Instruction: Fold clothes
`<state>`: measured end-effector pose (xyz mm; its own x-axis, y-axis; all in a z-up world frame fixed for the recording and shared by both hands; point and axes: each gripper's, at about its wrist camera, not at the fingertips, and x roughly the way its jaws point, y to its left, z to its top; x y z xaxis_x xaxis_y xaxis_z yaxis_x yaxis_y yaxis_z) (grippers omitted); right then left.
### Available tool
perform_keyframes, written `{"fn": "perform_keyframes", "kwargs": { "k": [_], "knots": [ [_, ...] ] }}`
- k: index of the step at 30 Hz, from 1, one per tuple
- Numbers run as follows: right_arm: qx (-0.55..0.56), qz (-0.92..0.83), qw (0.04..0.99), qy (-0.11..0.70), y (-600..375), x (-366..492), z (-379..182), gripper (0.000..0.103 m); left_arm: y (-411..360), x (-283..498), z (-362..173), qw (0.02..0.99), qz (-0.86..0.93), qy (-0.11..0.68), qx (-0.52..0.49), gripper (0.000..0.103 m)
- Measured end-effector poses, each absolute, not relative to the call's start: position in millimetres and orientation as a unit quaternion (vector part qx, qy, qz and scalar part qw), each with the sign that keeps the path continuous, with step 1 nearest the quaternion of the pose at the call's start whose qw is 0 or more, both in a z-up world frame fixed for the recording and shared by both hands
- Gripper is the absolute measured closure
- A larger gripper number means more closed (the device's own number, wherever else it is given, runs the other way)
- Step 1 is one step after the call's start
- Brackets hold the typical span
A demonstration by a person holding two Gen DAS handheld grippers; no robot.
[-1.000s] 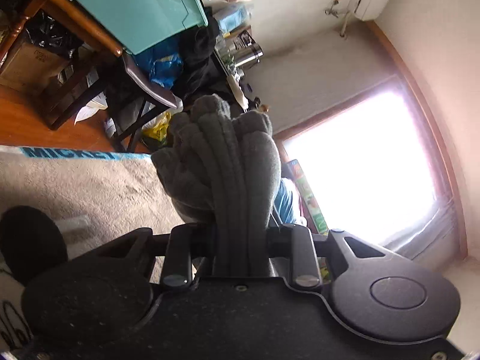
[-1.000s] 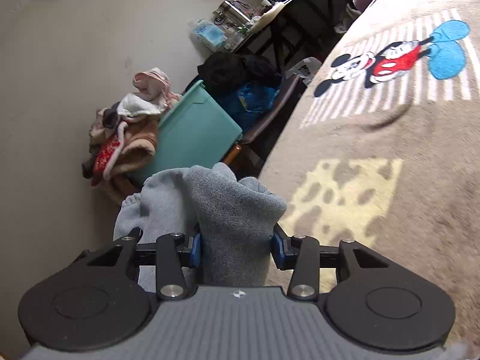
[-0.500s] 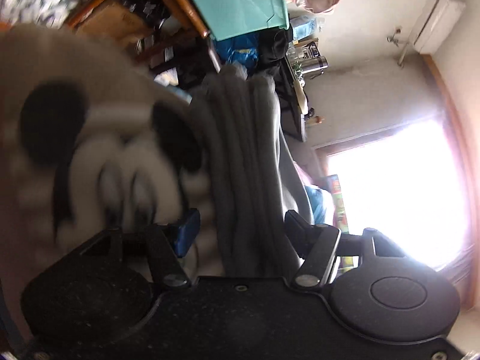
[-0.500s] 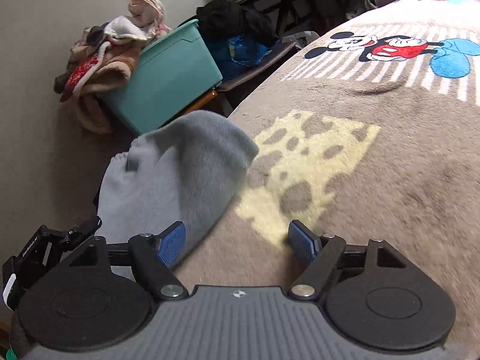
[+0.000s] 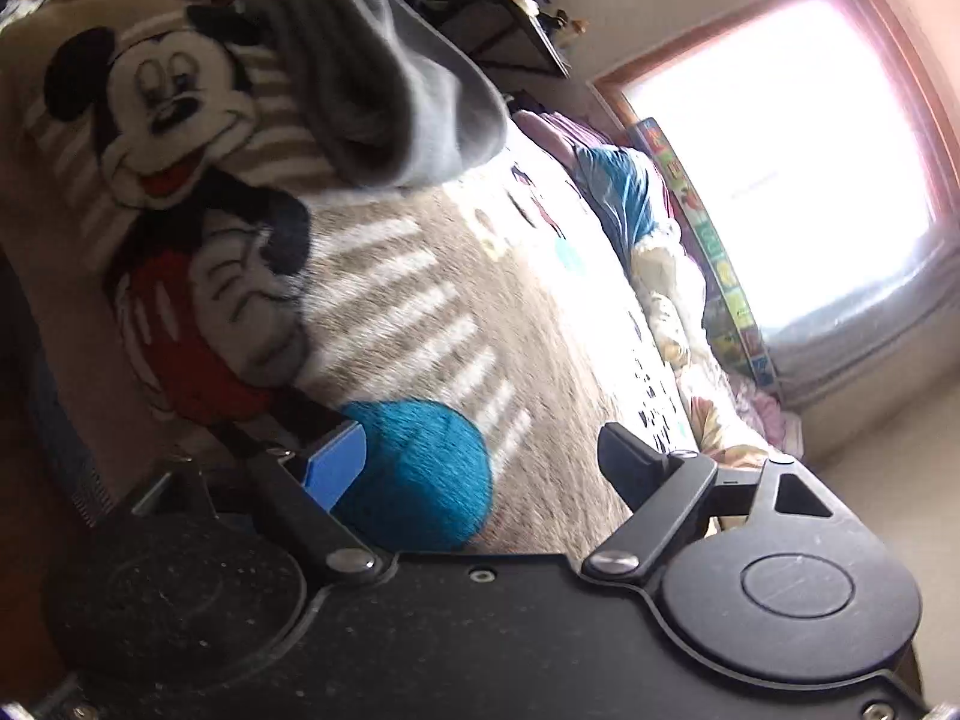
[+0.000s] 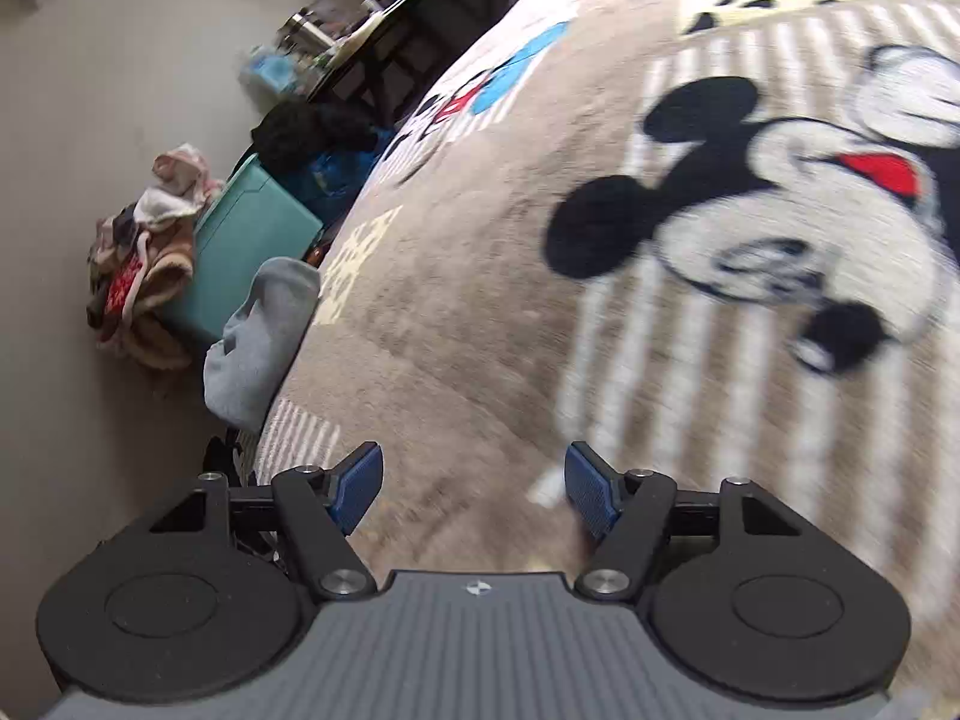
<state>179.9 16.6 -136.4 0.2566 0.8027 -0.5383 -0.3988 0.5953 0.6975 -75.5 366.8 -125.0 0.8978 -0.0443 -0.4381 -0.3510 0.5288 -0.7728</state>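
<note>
Both grippers released, holding nothing. Left gripper [image 5: 480,456] with jaws spread wide, one blue pad and one black fingertip framing only the fuzzy beige fleece blanket with cartoon mouse print [image 5: 420,276], above a round teal patch [image 5: 414,468] of the pattern. Right gripper [image 6: 474,489] likewise parted, blue pads well apart over bare blanket [image 6: 480,300], close to a large printed mouse face. Folded grey knitted garment [image 5: 384,78] lying free on the blanket at its far edge in the left wrist view, just beside a printed mouse head, well apart from the left fingers. Same grey bundle [image 6: 261,339] in the right wrist view resting on the blanket's left edge, partly overhanging it, well ahead of the right gripper and to its left. Beyond that edge, a teal plastic storage box [image 6: 240,246] with a heap of pink, cream and brown clothes [image 6: 144,258] against the pale wall. Bright window [image 5: 798,156] past the blanket's far side in the left wrist view, with a blue cloth [image 5: 624,192] and colourful board along the sill side.
</note>
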Motion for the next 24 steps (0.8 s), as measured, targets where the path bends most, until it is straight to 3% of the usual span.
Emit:
{"fn": "perform_keyframes", "kwargs": {
  "k": [5, 9, 16, 24],
  "knots": [
    [0.255, 0.334, 0.778, 0.468, -68.6, 145.1, -140.5, 0.035, 299.6, -51.4, -81.3, 0.884, 0.056, 0.254, -0.389, 0.0],
    [0.287, 0.277, 0.79, 0.466, -124.6, 124.6, -135.0, 0.001, 233.1, -33.3, -62.0, 0.908, 0.04, 0.276, -0.312, 0.0],
    [0.219, 0.213, 0.855, 0.42, -192.7, 85.2, -73.0, 0.0, 120.6, -17.4, -19.3, 0.958, 0.014, 0.259, -0.12, 0.0],
    [0.113, 0.143, 0.927, 0.327, -228.2, 44.1, -12.9, 0.0, 44.4, -5.4, 10.4, 0.958, -0.044, 0.269, -0.084, 0.0]
  ]
}}
